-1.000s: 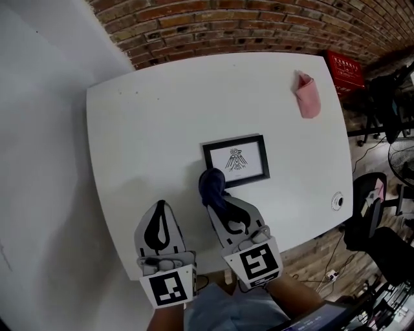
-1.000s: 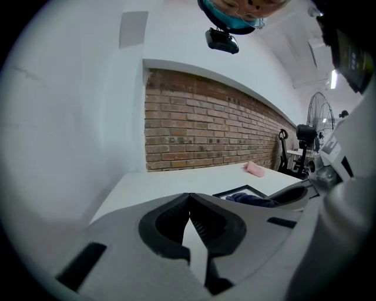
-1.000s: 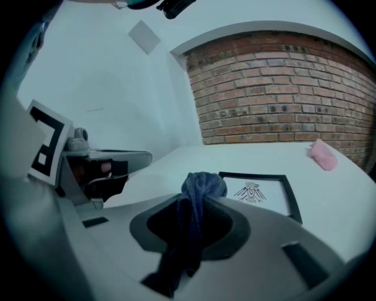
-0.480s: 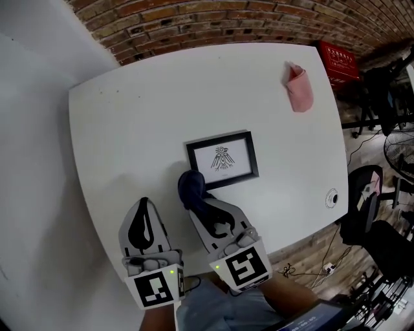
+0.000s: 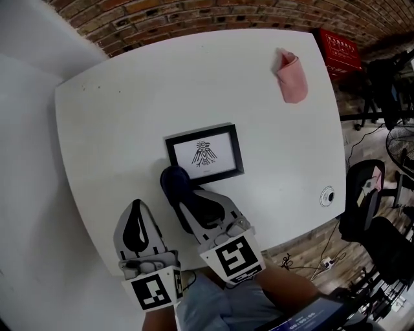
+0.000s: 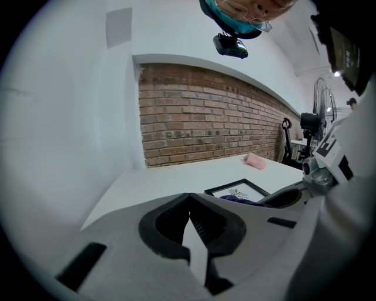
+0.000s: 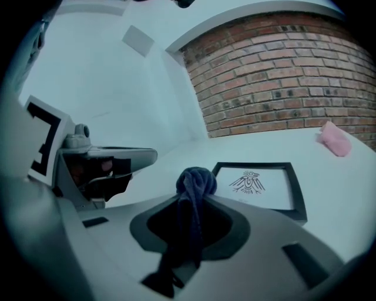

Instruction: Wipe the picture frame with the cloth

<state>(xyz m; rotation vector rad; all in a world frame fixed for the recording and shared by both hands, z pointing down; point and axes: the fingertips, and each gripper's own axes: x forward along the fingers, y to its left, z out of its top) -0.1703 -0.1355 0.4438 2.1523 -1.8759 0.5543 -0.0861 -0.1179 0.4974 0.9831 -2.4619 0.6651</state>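
Now picture frame [image 5: 204,153] flat, long axis left-right; right hand-held gripper [image 5: 180,196] pinching cloth [image 5: 173,179]; left hand-held gripper [image 5: 136,205] pressed together.

In the head view, the picture frame [image 5: 204,153], the cloth [image 5: 173,182] pinched in the right claw [image 5: 178,194], and the left claw [image 5: 136,205] have all slid slightly left.

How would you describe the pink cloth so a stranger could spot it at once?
Start at the white table by the brick wall. Near its far right corner lies the pink cloth, folded and alone. The only other one, the dark blue cloth, is clamped in the right tool.
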